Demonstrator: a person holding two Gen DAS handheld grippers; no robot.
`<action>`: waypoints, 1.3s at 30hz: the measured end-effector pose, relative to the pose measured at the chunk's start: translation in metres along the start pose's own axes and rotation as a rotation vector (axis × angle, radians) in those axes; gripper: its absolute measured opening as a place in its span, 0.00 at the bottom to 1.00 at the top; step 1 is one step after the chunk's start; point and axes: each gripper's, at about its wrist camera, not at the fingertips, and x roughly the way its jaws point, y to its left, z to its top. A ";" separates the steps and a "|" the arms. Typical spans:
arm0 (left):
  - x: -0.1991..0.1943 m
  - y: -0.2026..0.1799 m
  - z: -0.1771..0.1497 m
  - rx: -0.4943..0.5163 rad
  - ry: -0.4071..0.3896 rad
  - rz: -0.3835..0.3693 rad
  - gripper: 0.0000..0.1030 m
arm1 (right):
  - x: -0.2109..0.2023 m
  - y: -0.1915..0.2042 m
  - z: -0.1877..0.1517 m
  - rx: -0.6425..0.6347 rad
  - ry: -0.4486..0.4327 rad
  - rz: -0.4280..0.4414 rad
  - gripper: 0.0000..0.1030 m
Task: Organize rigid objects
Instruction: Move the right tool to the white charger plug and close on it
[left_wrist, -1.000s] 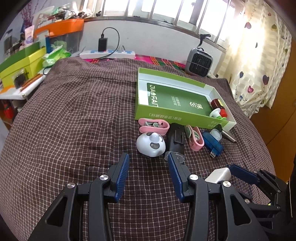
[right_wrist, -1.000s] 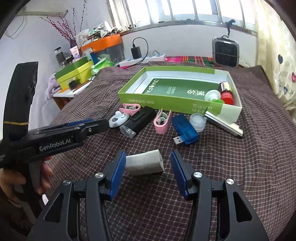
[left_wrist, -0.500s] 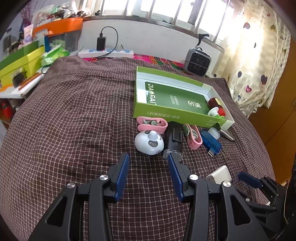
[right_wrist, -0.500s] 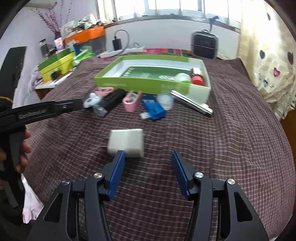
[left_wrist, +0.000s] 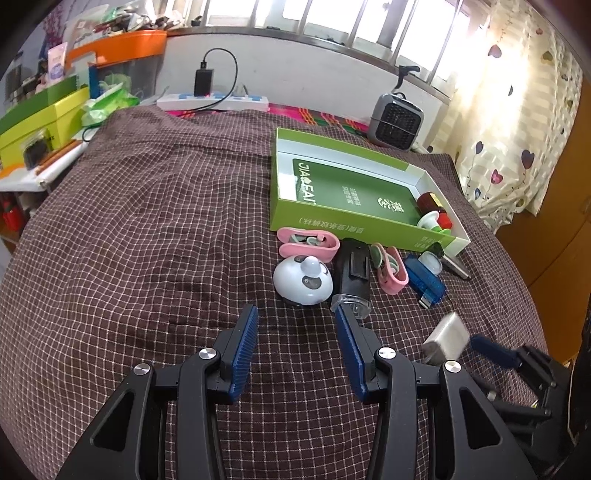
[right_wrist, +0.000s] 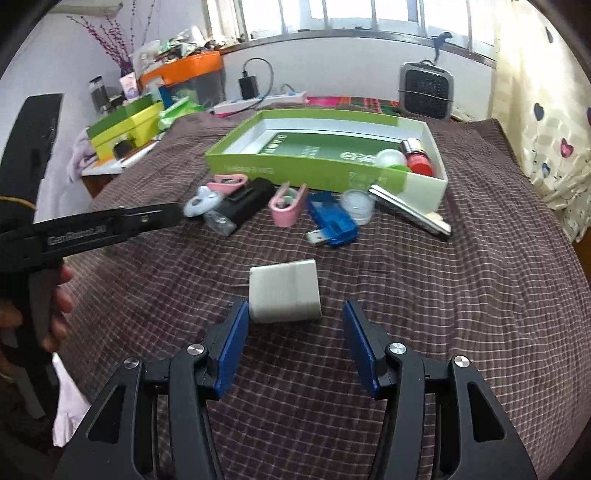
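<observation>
Checked brown cloth carries a white charger just ahead of the right tool, tilted downward, jaws apart, empty; left tool likewise open.

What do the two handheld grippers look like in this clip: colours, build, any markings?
Both the left gripper and the right gripper have black angular frames with triangular cut-outs, silver round screws and blue ribbed pads. Seen side-on from the right wrist, the left one carries white lettering, blurred here.

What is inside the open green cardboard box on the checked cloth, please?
In the green cardboard box, at its right end: a white-and-green round piece, a red cap and a dark brown bottle. Its green printed floor is otherwise bare; the near wall hides their bases.
</observation>
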 end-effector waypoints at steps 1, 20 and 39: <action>0.000 -0.001 0.000 0.003 0.001 -0.004 0.41 | -0.001 -0.003 0.000 0.000 -0.005 -0.025 0.52; 0.013 -0.002 0.004 0.015 0.024 -0.013 0.45 | 0.004 -0.023 0.018 0.137 -0.044 0.003 0.52; 0.032 0.002 0.019 0.017 0.043 0.014 0.47 | 0.022 -0.029 0.022 0.105 0.008 -0.114 0.52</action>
